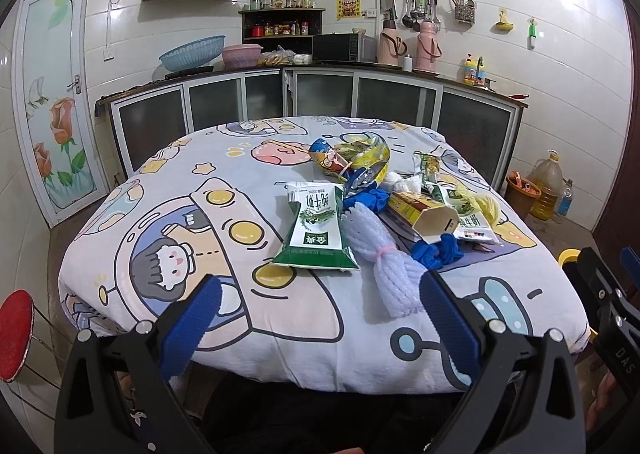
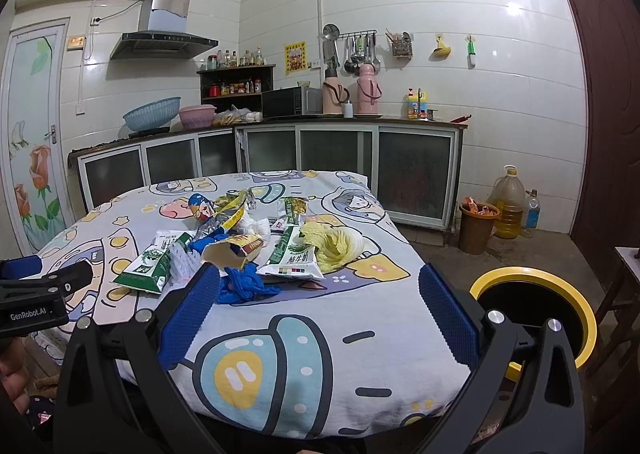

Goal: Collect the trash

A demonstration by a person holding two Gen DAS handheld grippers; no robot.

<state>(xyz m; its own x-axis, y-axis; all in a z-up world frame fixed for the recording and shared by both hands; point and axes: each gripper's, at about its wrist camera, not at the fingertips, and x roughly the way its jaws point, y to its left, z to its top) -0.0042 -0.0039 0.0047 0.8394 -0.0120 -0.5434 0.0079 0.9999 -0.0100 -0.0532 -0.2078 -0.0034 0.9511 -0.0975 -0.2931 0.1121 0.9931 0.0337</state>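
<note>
Item one: my left gripper (image 1: pixel 320 294), black frame with blue ribbed pads, is hovering wide open over the near edge of the cartoon-print tablecloth (image 1: pixel 160 213), holding nothing.

Item two: my right gripper (image 2: pixel 320 284) is hanging equally wide open and empty over the same cloth's near right corner.

Item three: the trash is lying in a loose pile mid-table. I am seeing a green-and-white milk pouch (image 1: pixel 316 232) at the pile's left, touching a white foam-net sleeve (image 1: pixel 384 254); a crumpled blue glove (image 2: pixel 244 284) nearest my right gripper; an open yellow cardboard carton (image 2: pixel 232 250); a second milk pouch (image 2: pixel 294 256); and a yellow mesh wad (image 2: pixel 336 246).

Item four: a yellow-rimmed black bin (image 2: pixel 536 310) is standing on the floor just beside the table's right edge.
</note>
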